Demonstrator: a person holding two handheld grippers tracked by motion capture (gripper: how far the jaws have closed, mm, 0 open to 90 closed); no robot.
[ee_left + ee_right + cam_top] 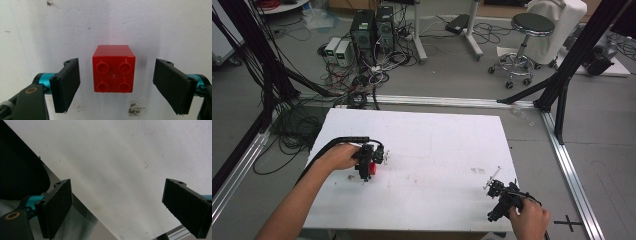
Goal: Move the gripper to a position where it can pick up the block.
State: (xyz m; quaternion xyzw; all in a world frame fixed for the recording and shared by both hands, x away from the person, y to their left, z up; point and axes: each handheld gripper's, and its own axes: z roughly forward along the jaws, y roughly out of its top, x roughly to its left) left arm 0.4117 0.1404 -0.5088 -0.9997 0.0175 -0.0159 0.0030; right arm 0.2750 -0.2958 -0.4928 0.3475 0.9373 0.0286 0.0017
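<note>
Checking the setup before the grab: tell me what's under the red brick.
The red brick sits studs-up on the white table, between the open left gripper jaws, touching neither. Around it shows bare board with dirt specks; the patch directly beneath is covered.

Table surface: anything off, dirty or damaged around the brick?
Nothing serious. The red brick sits square and intact, studs up, between the open jaws of the left gripper. The white table has dark smudges, one just near the brick, and faint scuffs. No spills. The right gripper is open over bare table.
</note>
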